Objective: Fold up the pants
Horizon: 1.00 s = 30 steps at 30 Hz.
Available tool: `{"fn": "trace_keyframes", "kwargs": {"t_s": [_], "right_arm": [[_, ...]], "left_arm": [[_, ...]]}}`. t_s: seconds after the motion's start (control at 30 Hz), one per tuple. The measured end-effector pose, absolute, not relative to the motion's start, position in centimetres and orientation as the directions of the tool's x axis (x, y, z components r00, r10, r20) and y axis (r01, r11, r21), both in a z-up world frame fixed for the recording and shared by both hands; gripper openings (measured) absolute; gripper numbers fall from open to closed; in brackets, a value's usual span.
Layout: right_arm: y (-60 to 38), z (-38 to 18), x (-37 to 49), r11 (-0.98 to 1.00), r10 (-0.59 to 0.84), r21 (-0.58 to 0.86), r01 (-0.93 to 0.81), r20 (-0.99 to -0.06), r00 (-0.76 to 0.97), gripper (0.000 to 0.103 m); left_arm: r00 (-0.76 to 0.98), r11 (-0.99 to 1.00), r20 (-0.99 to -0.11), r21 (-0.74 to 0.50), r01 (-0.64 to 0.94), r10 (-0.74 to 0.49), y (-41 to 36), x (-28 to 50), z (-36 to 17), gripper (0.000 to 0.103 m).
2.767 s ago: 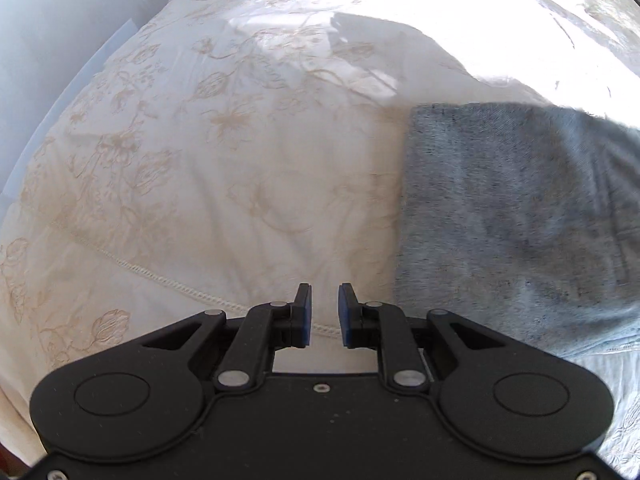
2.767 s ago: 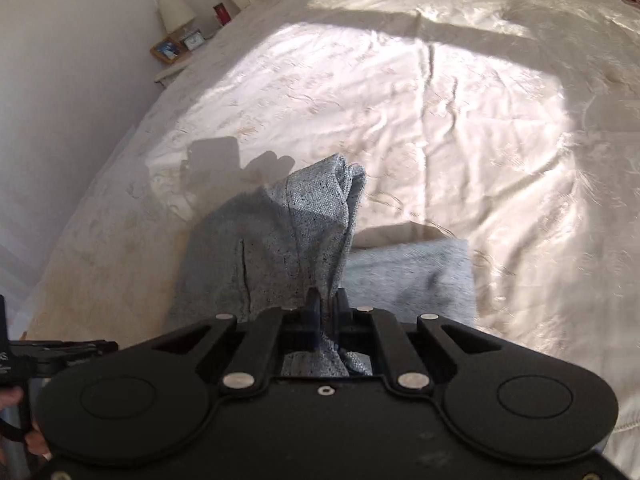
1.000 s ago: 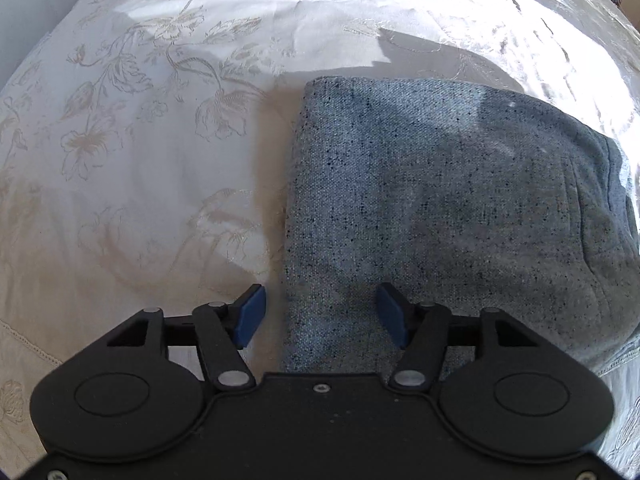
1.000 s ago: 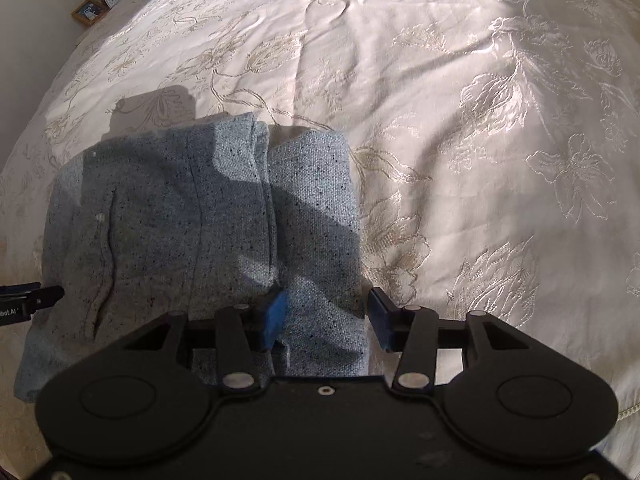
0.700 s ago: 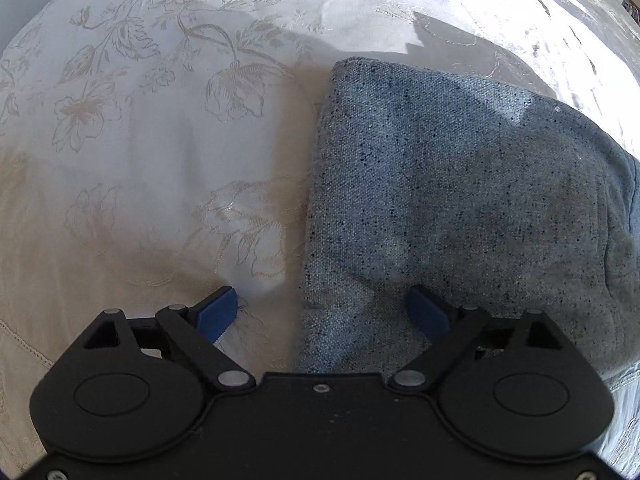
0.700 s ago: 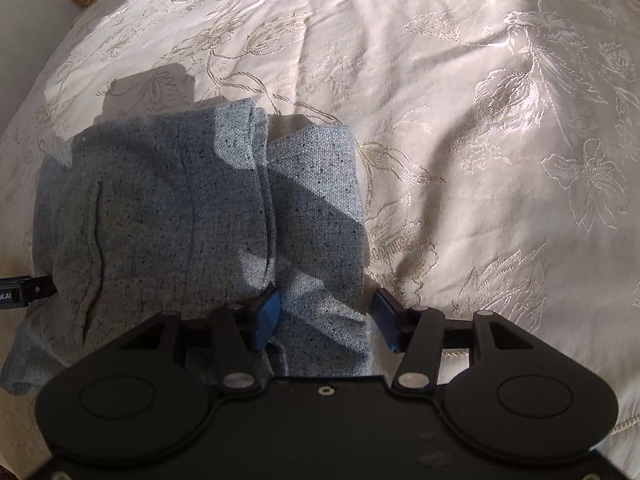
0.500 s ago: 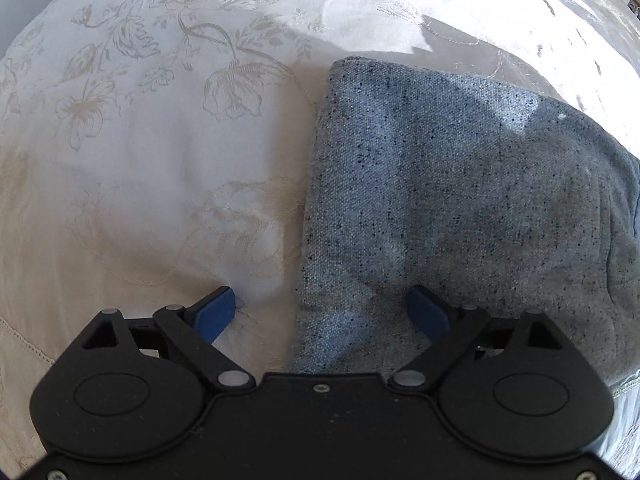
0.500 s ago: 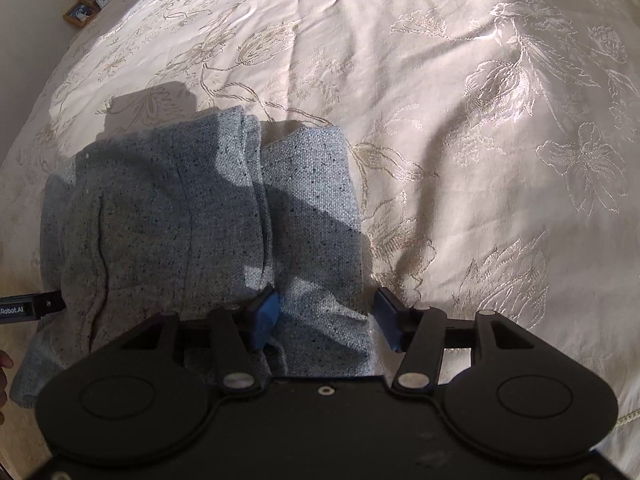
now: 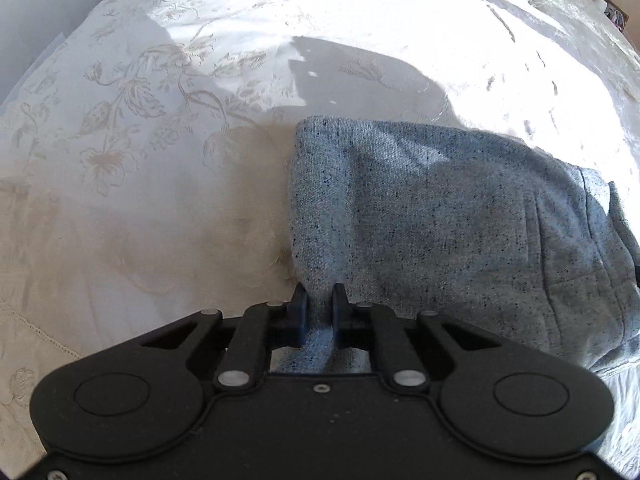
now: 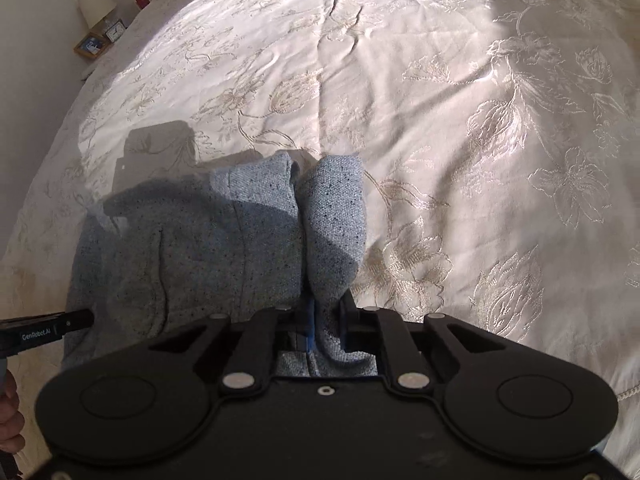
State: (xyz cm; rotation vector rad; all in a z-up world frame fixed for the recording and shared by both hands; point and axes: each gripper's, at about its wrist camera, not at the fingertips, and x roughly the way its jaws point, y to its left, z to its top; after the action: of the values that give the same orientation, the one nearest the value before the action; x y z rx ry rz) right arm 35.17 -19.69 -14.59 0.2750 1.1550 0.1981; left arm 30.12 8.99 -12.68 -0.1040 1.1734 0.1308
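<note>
The grey speckled pants (image 9: 440,216) lie folded into a thick rectangle on the bed; they also show in the right wrist view (image 10: 224,236). My left gripper (image 9: 320,300) is shut on the near left corner of the pants, with cloth pinched between its fingers. My right gripper (image 10: 324,312) is shut on the near right corner of the pants, where a fold of cloth rises between its fingers. A pocket slit (image 10: 162,264) shows on the top layer. The left gripper's tip (image 10: 76,319) shows at the left edge of the right wrist view.
The bed is covered by a cream bedspread (image 10: 460,120) with embroidered flowers; it also shows in the left wrist view (image 9: 140,140). A nightstand (image 10: 100,36) with a lamp, a clock and a picture frame stands far left by the wall. Sunlight casts strong shadows.
Both grippers were open around the near corners of the pants half a second ago; now both have shut on the cloth and lifted it slightly.
</note>
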Motion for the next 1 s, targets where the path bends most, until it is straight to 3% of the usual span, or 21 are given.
{"fn": "trace_keyframes", "kwargs": {"t_s": [0.17,0.57,1.0], "right_arm": [[-19.0,-11.6,34.1,0.953,0.295,0.295,-0.065,-0.857,0.422,0.011],[-14.4,-6.8,29.2,0.929,0.370,0.321,-0.183,-0.816,0.444,0.011],[3.1,-4.9,26.9,0.871,0.476,0.357,-0.337,-0.781,0.404,0.011]], "left_arm": [[0.413,0.987,-0.910,-0.042,-0.157,0.027,8.4,29.7,-9.6,0.013],[0.484,0.969,-0.868,-0.013,-0.247,0.112,12.0,25.0,-5.4,0.012],[0.458,0.913,-0.856,0.039,-0.406,0.240,26.2,19.4,-5.4,0.012]]}}
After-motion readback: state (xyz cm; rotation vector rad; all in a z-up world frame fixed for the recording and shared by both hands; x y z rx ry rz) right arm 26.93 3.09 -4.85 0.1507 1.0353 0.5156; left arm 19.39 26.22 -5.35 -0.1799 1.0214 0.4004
